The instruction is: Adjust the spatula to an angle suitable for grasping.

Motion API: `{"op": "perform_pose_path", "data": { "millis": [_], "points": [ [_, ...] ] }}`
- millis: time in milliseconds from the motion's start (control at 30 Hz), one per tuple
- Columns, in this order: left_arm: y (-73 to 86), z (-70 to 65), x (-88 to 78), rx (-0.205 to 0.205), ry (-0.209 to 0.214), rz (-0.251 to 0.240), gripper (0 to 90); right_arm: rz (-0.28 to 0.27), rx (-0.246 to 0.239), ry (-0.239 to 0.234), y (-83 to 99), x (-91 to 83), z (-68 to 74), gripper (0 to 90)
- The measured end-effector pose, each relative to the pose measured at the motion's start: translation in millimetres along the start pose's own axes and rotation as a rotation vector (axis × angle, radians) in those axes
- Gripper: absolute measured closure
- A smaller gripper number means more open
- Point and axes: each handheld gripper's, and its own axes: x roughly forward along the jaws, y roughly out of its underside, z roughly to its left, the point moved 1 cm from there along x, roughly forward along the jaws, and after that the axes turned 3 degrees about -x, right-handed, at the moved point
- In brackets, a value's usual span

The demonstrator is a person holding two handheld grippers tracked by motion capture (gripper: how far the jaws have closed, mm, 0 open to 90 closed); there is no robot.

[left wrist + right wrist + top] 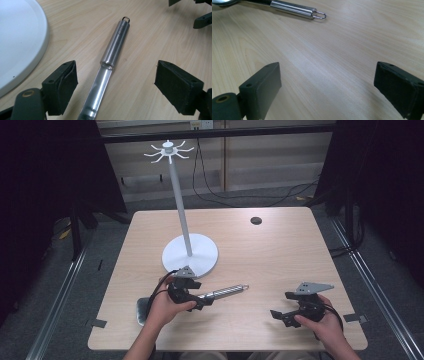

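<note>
A metal utensil with a polished steel handle (225, 292) and a small hanging ring (125, 18) lies flat on the wooden table. Its darker head (142, 311) pokes out beside the person's left hand. My left gripper (201, 301) hovers low over the handle (116, 45), its jaws open on either side with neither pad (61, 86) touching the metal. My right gripper (281, 306) rests near the table's front right, open and holding nothing. The same handle (293, 8) lies beyond the right gripper (327, 87).
A white stand with a tall pole (181, 205), curved hooks at its top (168, 151) and a round base (205, 262) stands just behind the left gripper; the base's rim (37, 50) lies close to the left jaw. A small black hole (256, 220) marks the far table.
</note>
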Motion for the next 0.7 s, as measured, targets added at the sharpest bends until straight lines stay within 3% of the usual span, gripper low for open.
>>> {"op": "perform_pose_path", "data": {
  "millis": [400,600,700],
  "points": [
    [0.8,-7.1,3.7,0.02,0.029,0.017,21.6,-0.007,0.005,0.005,-0.8,-2.0,-1.0,7.2],
    [1.1,-13.1,8.2,0.055,0.082,0.03,43.4,-0.017,0.009,0.013,-0.5,-2.9,-2.1,6.8],
    [2.4,-14.5,10.7,0.079,0.069,0.055,52.9,-0.018,0.014,0.012,0.0,-3.8,-2.3,6.8]
  ]
}}
